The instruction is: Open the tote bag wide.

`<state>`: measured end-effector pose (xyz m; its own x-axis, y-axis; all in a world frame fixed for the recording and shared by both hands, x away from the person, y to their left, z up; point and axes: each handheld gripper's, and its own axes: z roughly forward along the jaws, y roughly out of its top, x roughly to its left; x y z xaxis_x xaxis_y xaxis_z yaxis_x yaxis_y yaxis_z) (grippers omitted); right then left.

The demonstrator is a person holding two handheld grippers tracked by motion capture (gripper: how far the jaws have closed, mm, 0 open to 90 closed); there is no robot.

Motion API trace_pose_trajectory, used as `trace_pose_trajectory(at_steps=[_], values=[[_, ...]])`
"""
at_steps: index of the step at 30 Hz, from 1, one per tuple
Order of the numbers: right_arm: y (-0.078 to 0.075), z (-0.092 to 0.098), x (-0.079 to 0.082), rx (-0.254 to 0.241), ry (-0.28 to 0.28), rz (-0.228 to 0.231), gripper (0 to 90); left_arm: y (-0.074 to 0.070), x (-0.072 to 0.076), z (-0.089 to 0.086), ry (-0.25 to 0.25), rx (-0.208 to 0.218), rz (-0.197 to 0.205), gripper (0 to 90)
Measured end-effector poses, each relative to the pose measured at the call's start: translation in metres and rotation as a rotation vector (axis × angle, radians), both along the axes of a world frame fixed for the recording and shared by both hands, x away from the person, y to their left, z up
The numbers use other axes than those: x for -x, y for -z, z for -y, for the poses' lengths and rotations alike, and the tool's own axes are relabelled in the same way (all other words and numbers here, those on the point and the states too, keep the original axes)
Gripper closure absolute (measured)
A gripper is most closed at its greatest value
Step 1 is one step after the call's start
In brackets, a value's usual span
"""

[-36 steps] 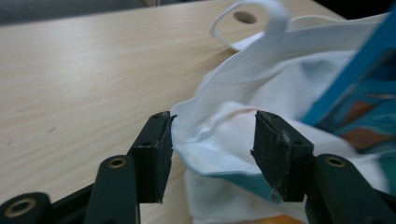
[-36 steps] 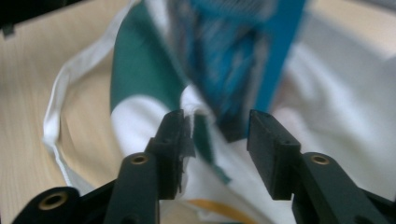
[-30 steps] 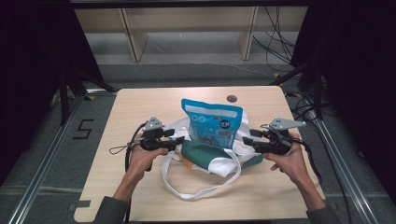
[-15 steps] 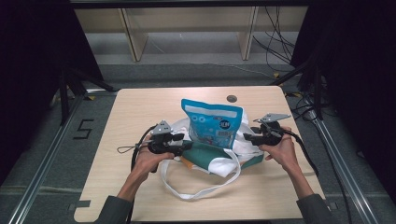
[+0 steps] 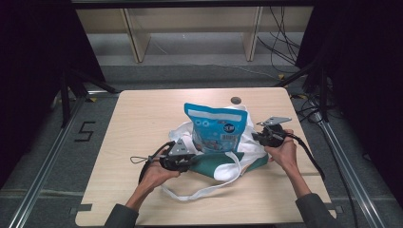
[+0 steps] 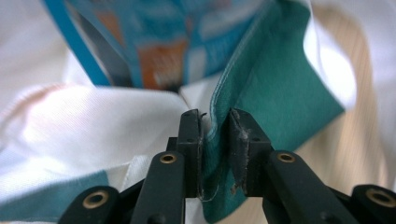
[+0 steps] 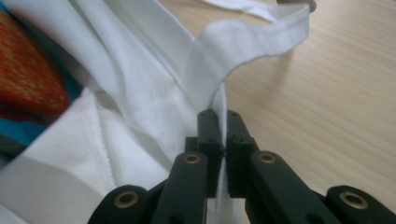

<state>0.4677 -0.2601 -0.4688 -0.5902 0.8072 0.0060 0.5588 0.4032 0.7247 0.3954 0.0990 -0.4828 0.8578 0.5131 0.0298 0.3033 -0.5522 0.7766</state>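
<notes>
So the step here looks like bagging the snack pouch, with both grippers pinching the tote's mouth. Nearest the camera, at the bottom of the high view, a loose white handle strap (image 5: 199, 190) loops across the desk (image 5: 119, 190). Just above it, lower left of centre, the left hand-held gripper (image 5: 192, 160) has just been closing, and in the left gripper view a fold of the tote bag (image 6: 261, 84) (the teal edge) sits between its jaws; there's a sliver of gap on one side, so the bite looks loose. The right hand-held gripper (image 5: 254, 137), right of centre, has also just been closing and is clenched tight on the bag's white rim right where a strap joins.

The blue snack pouch (image 5: 214, 128) stands upright in the middle of the frame, its base sunk into the crumpled bag. Behind it, a small dark round thing (image 5: 235, 100) sits near the desk's far edge.

To do this well, I'd say firm up the left pinch first, then lift both sides together and evenly so the pouch slides down instead of tipping forward. Don't yank sideways or the fabric slips out.
</notes>
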Motion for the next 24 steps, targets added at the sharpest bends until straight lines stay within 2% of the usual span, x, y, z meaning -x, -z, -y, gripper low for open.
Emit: trace_pose_trajectory(at_steps=[1,2,4,5,6,7,8,9,10,11,12,13,15,17,19,20,21,22,23,24], values=[[0.000,0.000,0.000,0.000,0.000,0.000,88.2,0.000,0.000,0.000,0.000,0.000,0.000,75.0],[0.002,-0.001,-0.003,0.025,-0.005,0.010,88.2,0.003,0.000,0.000,0.000,-0.007,-0.001,75.0],[0.011,-0.006,-0.008,0.067,-0.005,-0.018,88.3,0.012,0.001,0.001,-0.010,-0.030,0.005,75.4],[0.014,-0.007,-0.009,0.095,-0.016,-0.008,88.3,0.012,0.002,0.001,-0.012,-0.024,0.005,75.5],[0.017,-0.010,-0.009,0.082,-0.004,0.009,88.3,0.011,0.002,0.001,-0.008,-0.034,0.006,75.5],[0.016,-0.009,-0.009,0.092,-0.017,0.003,88.2,0.009,0.002,0.002,-0.018,-0.034,0.003,75.3],[0.017,-0.008,-0.009,0.075,-0.014,0.021,88.2,0.007,0.002,0.003,-0.022,-0.041,0.004,74.8],[0.014,-0.007,-0.008,0.063,-0.009,-0.010,87.8,0.007,0.002,0.003,-0.022,-0.041,0.004,73.7],[0.013,-0.006,-0.008,0.065,-0.014,-0.002,87.1,0.000,0.001,0.001,-0.026,-0.002,-0.001,71.8],[0.013,-0.006,-0.008,0.065,-0.014,-0.002,87.1,0.000,0.001,0.001,-0.026,-0.002,-0.001,67.5],[0.007,-0.002,-0.006,0.031,-0.006,0.011,83.5,-0.009,0.000,-0.003,-0.064,0.104,-0.035,63.3],[0.003,0.002,-0.006,0.012,-0.011,0.027,80.9,-0.015,-0.001,-0.006,-0.061,0.140,-0.047,61.6],[-0.005,0.007,-0.005,-0.045,0.012,0.018,73.9,-0.027,-0.001,-0.012,-0.063,0.178,-0.044,57.6],[-0.011,0.012,-0.004,-0.090,0.005,0.038,70.5,-0.032,-0.001,-0.015,-0.070,0.189,-0.034,56.0],[-0.014,0.014,-0.003,-0.107,0.002,0.040,67.8,-0.040,-0.002,-0.021,-0.090,0.208,-0.025,55.1],[-0.022,0.018,0.002,-0.111,0.011,0.052,66.1,-0.043,-0.003,-0.023,-0.099,0.214,-0.019,54.3],[-0.022,0.018,0.002,-0.111,0.011,0.052,66.1,-0.044,-0.003,-0.026,-0.106,0.223,-0.023,54.3],[-0.025,0.017,0.005,-0.145,0.026,0.040,64.5,-0.045,-0.002,-0.028,-0.113,0.227,-0.028,53.5],[-0.031,0.021,0.009,-0.135,0.001,0.063,62.2,-0.046,0.000,-0.031,-0.123,0.225,-0.031,52.8],[-0.032,0.021,0.011,-0.137,0.000,0.078,61.0,-0.046,0.000,-0.031,-0.123,0.225,-0.031,52.4]])
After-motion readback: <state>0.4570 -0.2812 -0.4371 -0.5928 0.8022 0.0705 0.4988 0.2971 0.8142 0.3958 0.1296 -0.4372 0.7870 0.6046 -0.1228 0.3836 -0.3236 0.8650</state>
